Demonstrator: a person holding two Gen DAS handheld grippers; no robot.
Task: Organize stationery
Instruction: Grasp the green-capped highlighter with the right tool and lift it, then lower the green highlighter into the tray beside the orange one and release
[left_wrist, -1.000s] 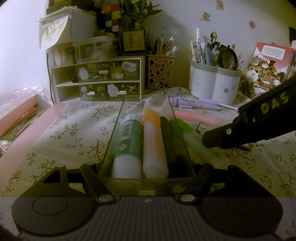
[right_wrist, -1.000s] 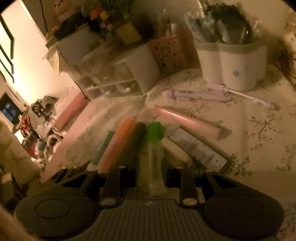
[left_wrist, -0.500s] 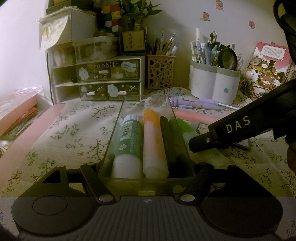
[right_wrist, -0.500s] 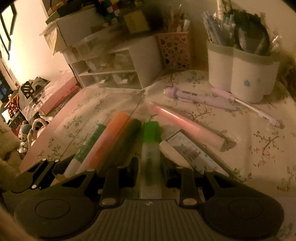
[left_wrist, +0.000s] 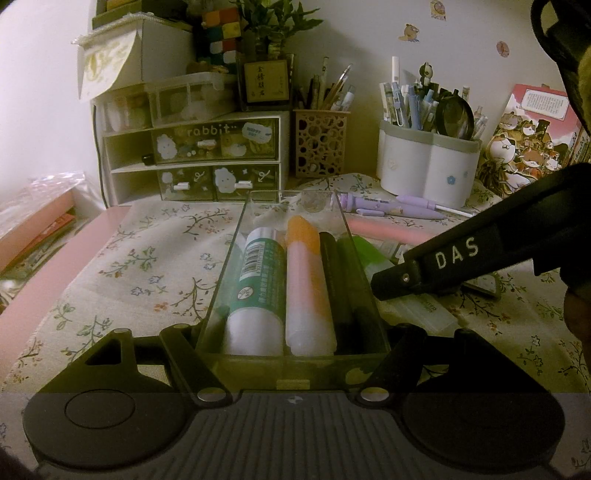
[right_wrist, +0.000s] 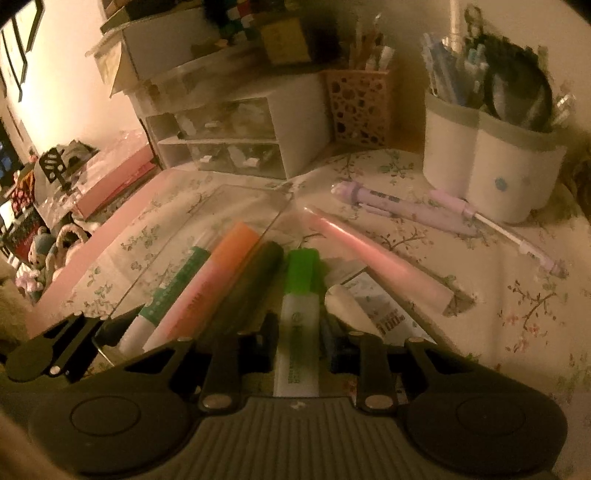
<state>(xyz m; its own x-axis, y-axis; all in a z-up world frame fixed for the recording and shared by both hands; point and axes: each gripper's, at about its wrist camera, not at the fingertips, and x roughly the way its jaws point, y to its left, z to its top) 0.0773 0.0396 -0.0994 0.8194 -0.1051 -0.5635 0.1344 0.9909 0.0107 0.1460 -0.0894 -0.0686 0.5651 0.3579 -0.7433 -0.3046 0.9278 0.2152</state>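
Note:
My left gripper (left_wrist: 291, 332) is shut on the near end of a clear plastic tray (left_wrist: 236, 240), one finger on each side wall. Side by side in the tray lie a green-and-white glue stick (left_wrist: 255, 288), an orange highlighter (left_wrist: 306, 280) and a dark pen (left_wrist: 332, 280). A green highlighter (right_wrist: 301, 288) lies just outside the tray's right wall. My right gripper (right_wrist: 299, 332) straddles its white barrel, and the jaws are closing with the pads against it. In the left wrist view a right finger (left_wrist: 443, 258) reaches in over the green highlighter (left_wrist: 369, 254).
On the floral cloth right of the tray lie a pink pen (right_wrist: 376, 266), a labelled eraser (right_wrist: 384, 314) and a purple pen (right_wrist: 402, 206). Behind stand a white pen holder (left_wrist: 428, 173), a lattice cup (left_wrist: 319, 142) and small drawers (left_wrist: 214, 155). Pink books (left_wrist: 33, 229) sit left.
My right gripper moved in closer to the tray's right wall and rolled level, with the green highlighter staying between its fingers. The left gripper and the tray have not moved.

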